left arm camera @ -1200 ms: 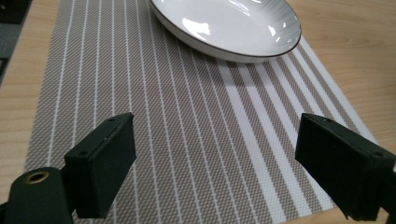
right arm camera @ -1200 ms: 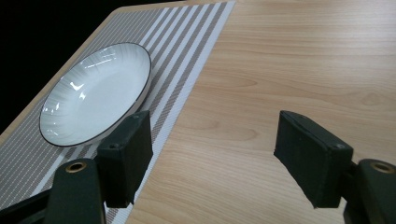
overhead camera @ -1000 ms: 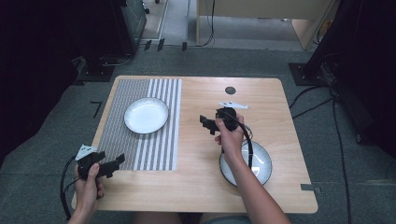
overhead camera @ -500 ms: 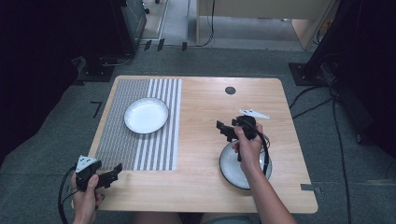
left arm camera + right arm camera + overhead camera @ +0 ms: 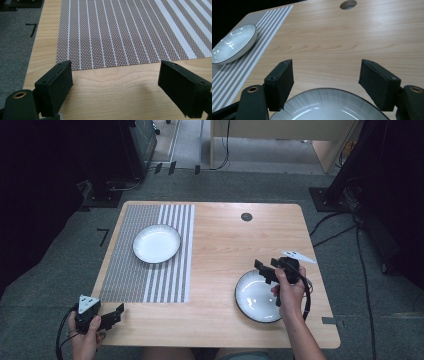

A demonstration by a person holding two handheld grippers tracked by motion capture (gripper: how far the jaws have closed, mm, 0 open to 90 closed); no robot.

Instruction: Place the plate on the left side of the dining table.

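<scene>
From the high view, I am hovering the right gripper (image 5: 264, 269) over the far rim of the near plate (image 5: 258, 296), which is sitting on the bare counter (image 5: 220, 250) at its near right; the left gripper (image 5: 114, 314) is idling at the near left corner.

In the left gripper view, its jaws are standing wide, gripping nothing, facing the striped mat (image 5: 120, 30).

In the right gripper view, my jaws are gaping wide and empty above the plate's rim. It is looking glossy, shallow, dark-edged, so I am judging a pinch could slip and tip it.
</scene>
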